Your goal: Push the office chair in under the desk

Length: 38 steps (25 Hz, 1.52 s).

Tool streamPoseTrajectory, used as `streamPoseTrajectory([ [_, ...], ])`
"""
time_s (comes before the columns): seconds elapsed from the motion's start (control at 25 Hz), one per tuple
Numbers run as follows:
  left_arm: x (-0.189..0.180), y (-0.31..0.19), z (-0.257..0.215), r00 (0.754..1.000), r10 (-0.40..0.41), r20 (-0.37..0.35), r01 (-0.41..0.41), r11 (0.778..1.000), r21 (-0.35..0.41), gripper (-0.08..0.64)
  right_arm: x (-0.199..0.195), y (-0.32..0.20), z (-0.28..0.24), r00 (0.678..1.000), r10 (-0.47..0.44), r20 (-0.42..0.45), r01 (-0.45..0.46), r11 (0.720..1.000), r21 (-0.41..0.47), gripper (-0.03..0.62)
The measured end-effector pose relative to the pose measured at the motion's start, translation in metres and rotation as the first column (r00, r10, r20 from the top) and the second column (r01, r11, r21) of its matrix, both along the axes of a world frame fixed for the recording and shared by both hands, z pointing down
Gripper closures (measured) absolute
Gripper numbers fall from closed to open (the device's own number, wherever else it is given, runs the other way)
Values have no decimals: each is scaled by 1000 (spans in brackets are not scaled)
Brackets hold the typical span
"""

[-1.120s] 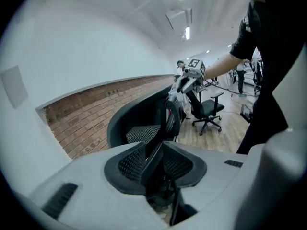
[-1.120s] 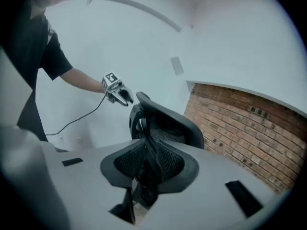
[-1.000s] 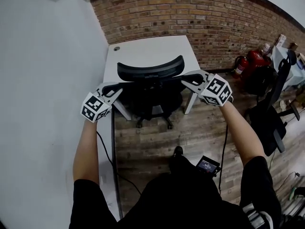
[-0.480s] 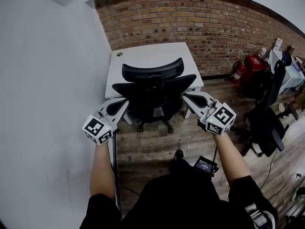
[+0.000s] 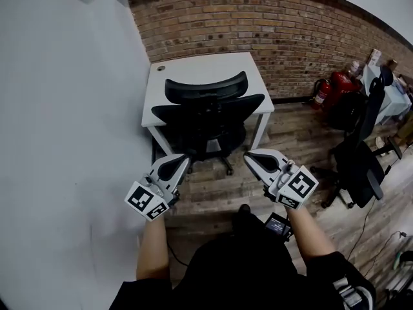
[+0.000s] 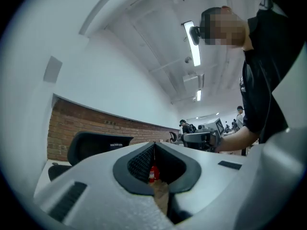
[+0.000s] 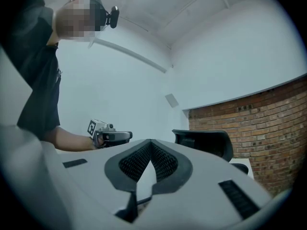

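Closed jaws, office chair point(image 6: 94, 146) beyond

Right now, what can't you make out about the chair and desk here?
Head view: the office chair hides its seat behind its backrest, so how far it sits under the desk is unclear.
Head view: chair base mostly hidden; only two legs show.
Left gripper view: the left gripper body hides all but the chair's headrest.
Head view: round thing on the desk corner, too small to name.
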State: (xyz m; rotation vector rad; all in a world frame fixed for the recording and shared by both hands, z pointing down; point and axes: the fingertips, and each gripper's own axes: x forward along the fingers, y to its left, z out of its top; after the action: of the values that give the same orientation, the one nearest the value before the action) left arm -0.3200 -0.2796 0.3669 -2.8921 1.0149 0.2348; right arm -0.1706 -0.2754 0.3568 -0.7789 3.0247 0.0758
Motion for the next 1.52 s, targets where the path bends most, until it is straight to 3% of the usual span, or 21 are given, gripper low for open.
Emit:
streamPoseTrajectory([
  [0.16,6,16,23,999,-13,-42,10,998,-65,543,4,19,12,1000,3,12,-2,999,-33,586],
  [0.4,24,48,53,999,-43,3,43,992,-120,543,21,44,34,1000,-6,-13,5,997,-79,586],
  [0.64,77,86,71,1000,6,2,-6,984,-179,543,29,83,61,998,-68,11,69,985,-160,586],
  [0.84,125,123,91,999,38,8,-35,971,-235,543,62,114,68,997,-79,16,81,979,-185,586],
  [1.04,160,174,93,996,53,65,-36,972,-234,544,89,152,65,994,-99,44,105,976,-191,586],
  [1.52,164,285,105,994,-44,100,71,956,-284,545,85,246,84,964,-248,93,262,942,-210,586],
])
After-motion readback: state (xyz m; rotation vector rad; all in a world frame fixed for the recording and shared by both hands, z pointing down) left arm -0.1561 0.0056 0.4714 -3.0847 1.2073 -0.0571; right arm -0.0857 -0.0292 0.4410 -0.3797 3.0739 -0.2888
